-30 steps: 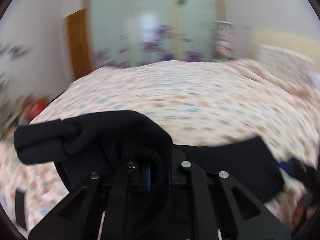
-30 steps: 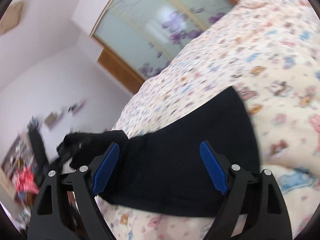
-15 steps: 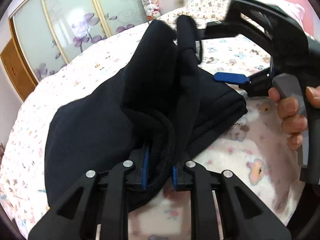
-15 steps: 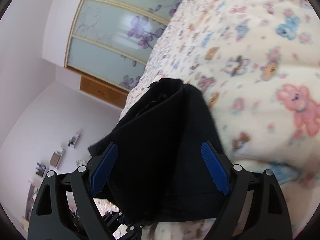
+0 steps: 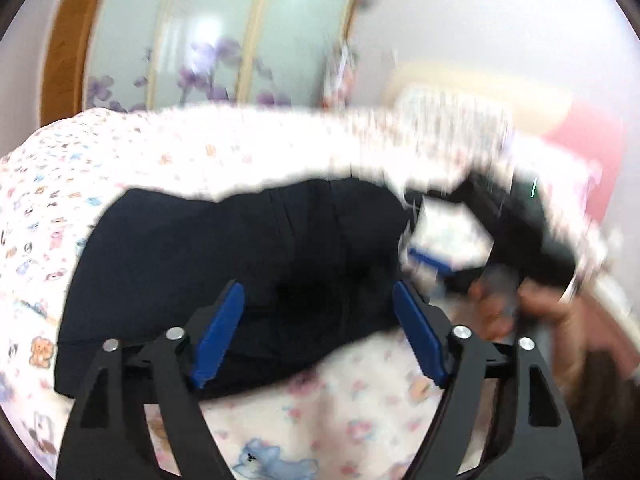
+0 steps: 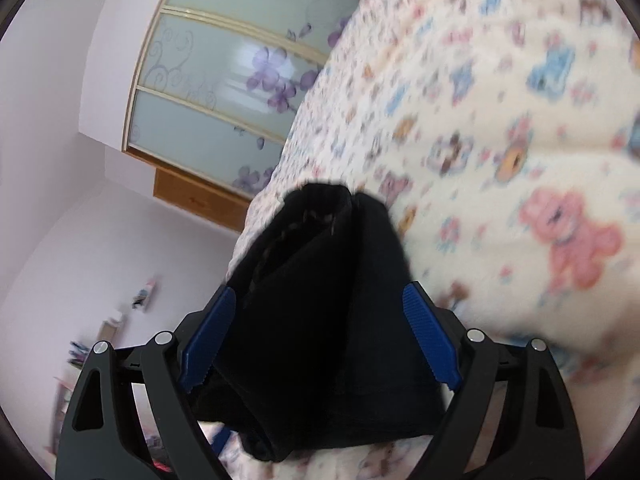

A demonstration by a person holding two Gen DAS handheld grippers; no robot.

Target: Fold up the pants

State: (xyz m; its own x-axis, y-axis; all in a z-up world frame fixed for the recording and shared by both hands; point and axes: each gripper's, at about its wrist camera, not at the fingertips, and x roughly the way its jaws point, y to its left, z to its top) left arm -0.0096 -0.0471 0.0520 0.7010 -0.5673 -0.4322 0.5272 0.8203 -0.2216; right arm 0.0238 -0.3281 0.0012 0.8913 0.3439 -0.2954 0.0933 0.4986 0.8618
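Note:
The black pants lie folded in a thick bundle on the bed. My left gripper is open, its blue pads on either side of the bundle's near edge, holding nothing. My right gripper is open too, its jaws wide around the bundle, which fills the gap between the pads. The right gripper also shows blurred at the right of the left wrist view, with the person's hand on it.
The bedspread with a cartoon-bear print covers the bed. A wardrobe with frosted sliding doors and a wooden door stand behind the bed. A pillow and pink headboard are at the right.
My left gripper has let go of the pants and opened. The raised fold has dropped onto the bundle, which now lies flat on the bed. The right gripper stays open.

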